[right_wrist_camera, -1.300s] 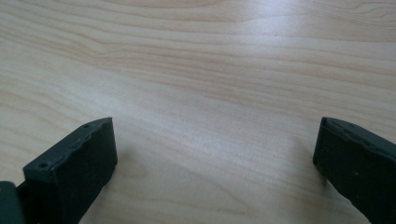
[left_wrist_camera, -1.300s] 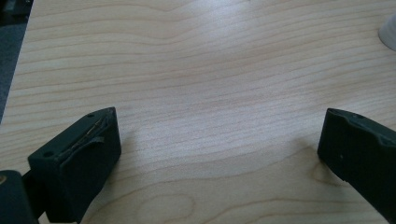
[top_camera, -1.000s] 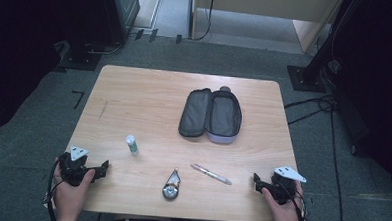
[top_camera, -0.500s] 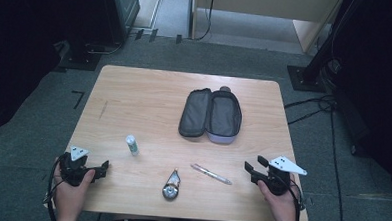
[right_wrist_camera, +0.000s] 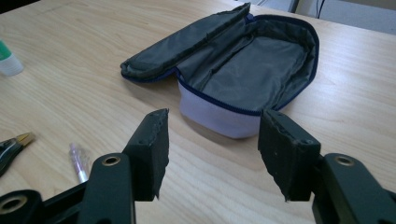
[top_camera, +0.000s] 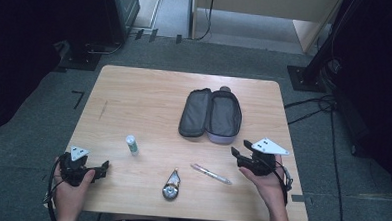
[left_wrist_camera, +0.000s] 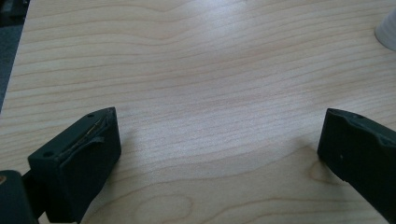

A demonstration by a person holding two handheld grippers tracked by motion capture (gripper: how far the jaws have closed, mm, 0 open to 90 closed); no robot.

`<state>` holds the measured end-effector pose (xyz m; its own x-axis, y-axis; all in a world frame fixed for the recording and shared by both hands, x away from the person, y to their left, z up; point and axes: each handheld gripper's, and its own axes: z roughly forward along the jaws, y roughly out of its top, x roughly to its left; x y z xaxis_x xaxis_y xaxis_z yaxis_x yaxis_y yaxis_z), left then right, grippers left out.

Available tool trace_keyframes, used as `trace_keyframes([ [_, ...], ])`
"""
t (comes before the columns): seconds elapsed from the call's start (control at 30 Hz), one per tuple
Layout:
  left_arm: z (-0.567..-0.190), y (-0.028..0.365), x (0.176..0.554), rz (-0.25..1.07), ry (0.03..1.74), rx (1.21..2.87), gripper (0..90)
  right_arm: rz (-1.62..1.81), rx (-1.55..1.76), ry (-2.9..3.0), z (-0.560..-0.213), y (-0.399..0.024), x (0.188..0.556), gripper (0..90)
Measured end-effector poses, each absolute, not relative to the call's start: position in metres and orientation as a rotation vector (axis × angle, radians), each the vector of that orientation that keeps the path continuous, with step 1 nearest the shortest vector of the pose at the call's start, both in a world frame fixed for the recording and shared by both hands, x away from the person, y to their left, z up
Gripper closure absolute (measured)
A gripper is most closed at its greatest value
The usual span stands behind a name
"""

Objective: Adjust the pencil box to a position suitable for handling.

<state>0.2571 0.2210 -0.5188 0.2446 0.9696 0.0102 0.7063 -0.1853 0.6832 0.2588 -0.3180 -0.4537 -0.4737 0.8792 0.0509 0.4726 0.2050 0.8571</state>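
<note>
Fingers on your right gripper [top_camera: 238, 155] stand about half apart with nothing between them; they have just been closing, yet the gap is bare, and in the right gripper view the pencil case [right_wrist_camera: 243, 74] sits straight ahead past the tips. Your line looks set on that case: it lies unzipped in the middle-far part of the desk [top_camera: 144, 98], lid flap folded out to the left, lined tray facing up, ready to take things, I'd say. Waiting along the near side are the pen [top_camera: 211, 174] just left of your right hand, the small metal clip-like piece [top_camera: 171, 184] near the front edge, which I can't make out clearly, and the little white tube with a green cap [top_camera: 131, 144] standing further left. Your left gripper [top_camera: 101, 166] rests low at the near-left corner, fingers spread wide over bare wood in the left gripper view, holding and touching nothing, probably parked while the right hand lines up first.
</note>
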Motion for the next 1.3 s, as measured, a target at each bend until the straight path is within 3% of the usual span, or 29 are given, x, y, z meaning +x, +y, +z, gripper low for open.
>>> trace_keyframes([
  [0.17, -0.519, 0.221, 0.257, 0.613, 1.523, 1.963, 0.0, 1.181, 1.195, 2.045, -0.455, -0.308, 0.269, 47.0],
  [0.2, -0.519, 0.221, 0.257, 0.613, 1.524, 1.963, 0.0, 1.184, 1.167, 2.063, -0.455, -0.305, 0.273, 53.0],
  [0.3, -0.519, 0.221, 0.257, 0.613, 1.523, 1.963, 0.0, 1.198, 1.126, 2.11, -0.454, -0.301, 0.281, 60.0],
  [0.57, -0.519, 0.221, 0.257, 0.613, 1.516, 1.968, 0.0, 1.177, 1.113, 2.208, -0.462, -0.293, 0.301, 66.1],
  [1.0, -0.519, 0.221, 0.257, 0.612, 1.513, 1.968, 0.0, 1.091, 1.112, 2.28, -0.467, -0.291, 0.326, 65.0],
  [1.3, -0.519, 0.221, 0.257, 0.61, 1.509, 1.97, 0.0, 1.06, 1.073, 2.311, -0.478, -0.291, 0.344, 50.7],
])
